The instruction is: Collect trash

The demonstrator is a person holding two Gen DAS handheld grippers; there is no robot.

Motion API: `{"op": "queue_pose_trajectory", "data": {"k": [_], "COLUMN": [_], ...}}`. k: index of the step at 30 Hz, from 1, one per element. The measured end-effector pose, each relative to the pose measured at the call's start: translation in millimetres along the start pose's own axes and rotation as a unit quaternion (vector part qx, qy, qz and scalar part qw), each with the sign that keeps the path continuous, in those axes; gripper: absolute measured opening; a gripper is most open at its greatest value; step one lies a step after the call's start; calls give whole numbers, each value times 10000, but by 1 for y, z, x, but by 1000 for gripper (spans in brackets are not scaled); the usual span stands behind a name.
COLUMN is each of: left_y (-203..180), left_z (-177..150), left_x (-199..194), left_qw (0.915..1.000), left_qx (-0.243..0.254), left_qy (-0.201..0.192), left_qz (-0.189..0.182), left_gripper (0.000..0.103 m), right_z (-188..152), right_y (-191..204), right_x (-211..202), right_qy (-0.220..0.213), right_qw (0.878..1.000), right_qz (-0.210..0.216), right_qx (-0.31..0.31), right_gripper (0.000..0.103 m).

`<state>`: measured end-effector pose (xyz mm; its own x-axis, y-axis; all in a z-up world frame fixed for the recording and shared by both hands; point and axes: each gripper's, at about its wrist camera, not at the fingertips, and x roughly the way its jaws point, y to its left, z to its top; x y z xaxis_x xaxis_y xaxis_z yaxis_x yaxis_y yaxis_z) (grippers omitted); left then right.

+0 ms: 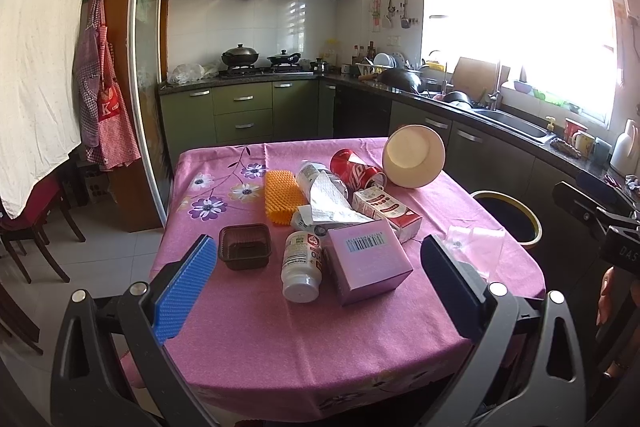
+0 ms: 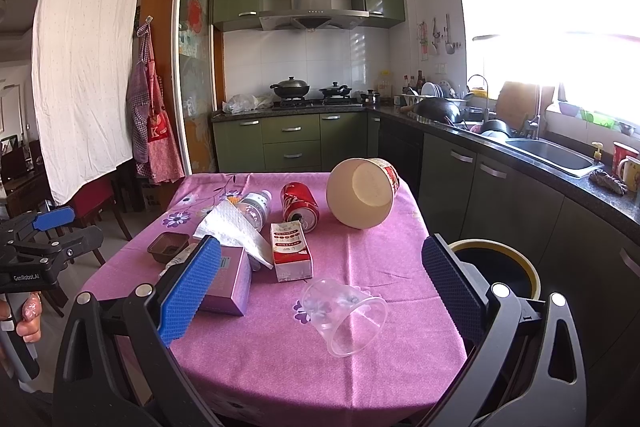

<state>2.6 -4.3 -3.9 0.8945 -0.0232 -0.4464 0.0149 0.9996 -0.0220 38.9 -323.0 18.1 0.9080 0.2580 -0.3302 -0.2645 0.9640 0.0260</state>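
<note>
Both hand-held grippers, left (image 1: 316, 267) and right (image 2: 320, 283), hover wide open and empty over the littered tabletop (image 2: 260, 347); the clear plastic cup (image 2: 346, 311), near the right edge beside the bin (image 2: 496, 267), could roll off if nudged.

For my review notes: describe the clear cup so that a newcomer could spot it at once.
Start at the pink-clothed table, then go to its near right corner, beside the bin. The clear cup lies there on its side, mouth toward the camera, apart from the pile. It is the only see-through item; the paper bowl is opaque.
</note>
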Motion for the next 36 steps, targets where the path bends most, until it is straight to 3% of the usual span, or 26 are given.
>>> {"op": "queue_pose_trajectory", "data": {"k": [36], "left_y": [-2], "left_z": [-3], "left_x": [8], "left_qw": [9999], "left_qx": [45], "left_qy": [114], "left_qz": [-42], "left_gripper": [97], "right_z": [-12], "right_y": [-1], "right_x": [13], "right_qy": [85], "right_qw": [9999], "right_qz": [11], "right_qx": [52], "right_gripper": [99]}}
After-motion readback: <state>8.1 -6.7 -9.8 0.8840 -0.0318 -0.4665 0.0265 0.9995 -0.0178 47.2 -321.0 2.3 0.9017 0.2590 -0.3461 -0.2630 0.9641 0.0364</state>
